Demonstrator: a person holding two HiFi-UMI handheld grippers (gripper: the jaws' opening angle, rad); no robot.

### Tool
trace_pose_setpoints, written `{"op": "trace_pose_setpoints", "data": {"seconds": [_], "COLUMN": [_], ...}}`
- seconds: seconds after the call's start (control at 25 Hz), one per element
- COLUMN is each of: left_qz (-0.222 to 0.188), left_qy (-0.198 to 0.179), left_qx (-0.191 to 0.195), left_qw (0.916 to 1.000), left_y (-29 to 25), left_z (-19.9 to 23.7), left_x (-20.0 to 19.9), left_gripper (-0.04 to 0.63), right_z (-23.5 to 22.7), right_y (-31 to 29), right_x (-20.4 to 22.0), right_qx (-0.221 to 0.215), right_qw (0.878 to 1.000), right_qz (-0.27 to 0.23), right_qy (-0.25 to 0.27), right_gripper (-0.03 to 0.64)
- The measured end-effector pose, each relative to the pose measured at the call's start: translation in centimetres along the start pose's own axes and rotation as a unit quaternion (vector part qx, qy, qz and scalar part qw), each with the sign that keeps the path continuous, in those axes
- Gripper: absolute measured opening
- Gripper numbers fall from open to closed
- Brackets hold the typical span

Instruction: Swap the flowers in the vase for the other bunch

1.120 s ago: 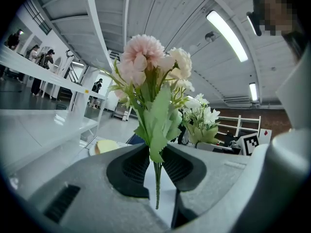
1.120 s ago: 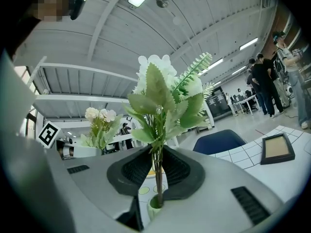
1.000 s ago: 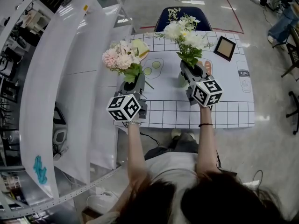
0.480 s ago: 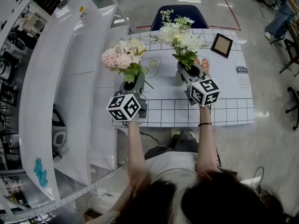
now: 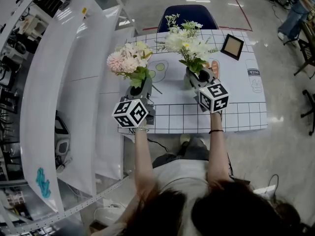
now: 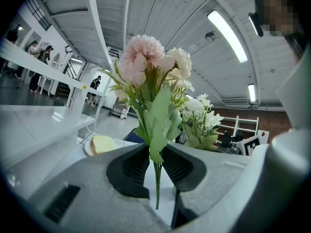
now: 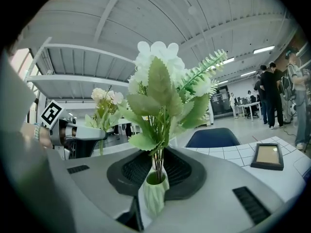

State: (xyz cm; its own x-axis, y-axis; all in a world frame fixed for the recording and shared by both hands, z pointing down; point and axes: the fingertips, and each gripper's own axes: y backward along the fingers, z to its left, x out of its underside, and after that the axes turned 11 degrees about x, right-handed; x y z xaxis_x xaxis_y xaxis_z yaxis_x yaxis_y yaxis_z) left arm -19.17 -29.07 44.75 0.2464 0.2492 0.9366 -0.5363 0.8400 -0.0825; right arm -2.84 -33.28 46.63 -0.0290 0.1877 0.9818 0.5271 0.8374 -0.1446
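My left gripper (image 5: 140,86) is shut on the green stems of a pink and cream bunch (image 5: 128,59), which it holds upright above the table's left part. In the left gripper view the stems (image 6: 156,178) hang between the dark pads under the blooms (image 6: 146,64). My right gripper (image 5: 199,77) is shut on the stems of a white bunch (image 5: 187,42) with fern sprigs. Those stems run down into a small pale green ribbed vase (image 7: 154,197) just under the jaws (image 7: 158,166). From the head view the vase (image 5: 189,84) shows beside the right gripper's jaws.
A white gridded mat (image 5: 236,107) with printed drawings covers the table. A dark picture frame (image 5: 232,46) lies at its far right. A blue chair (image 5: 189,16) stands behind the table. White shelving (image 5: 74,82) runs along the left. A plate with a yellow thing (image 6: 99,143) sits far left.
The right gripper has rolled a little and the white bunch now leans slightly leftward. The left gripper and the pink bunch have kept still.
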Motion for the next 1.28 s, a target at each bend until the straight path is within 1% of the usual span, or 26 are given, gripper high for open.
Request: {"op": "trace_pose_setpoints", "data": {"seconds": [0.56,0.76,1.28], "left_qz": [0.002,0.003,0.006], "left_qy": [0.01,0.01,0.015], "left_qx": [-0.004,-0.006,-0.009], "left_qw": [0.9999,0.9999,0.9998], "left_y": [0.3,0.3,0.2], "left_z": [-0.1,-0.2,-0.4], "left_x": [0.9,1.2,1.7], "left_gripper": [0.075,0.077,0.076], "right_z": [-0.2,-0.2,0.1], "right_y": [0.2,0.4,0.5], "right_x": [1.5,2.0,2.6], "right_qx": [0.02,0.023,0.016], "right_qw": [0.998,0.997,0.997], "right_qz": [0.04,0.047,0.053], "right_qy": [0.04,0.051,0.049], "right_gripper": [0.057,0.057,0.057]}}
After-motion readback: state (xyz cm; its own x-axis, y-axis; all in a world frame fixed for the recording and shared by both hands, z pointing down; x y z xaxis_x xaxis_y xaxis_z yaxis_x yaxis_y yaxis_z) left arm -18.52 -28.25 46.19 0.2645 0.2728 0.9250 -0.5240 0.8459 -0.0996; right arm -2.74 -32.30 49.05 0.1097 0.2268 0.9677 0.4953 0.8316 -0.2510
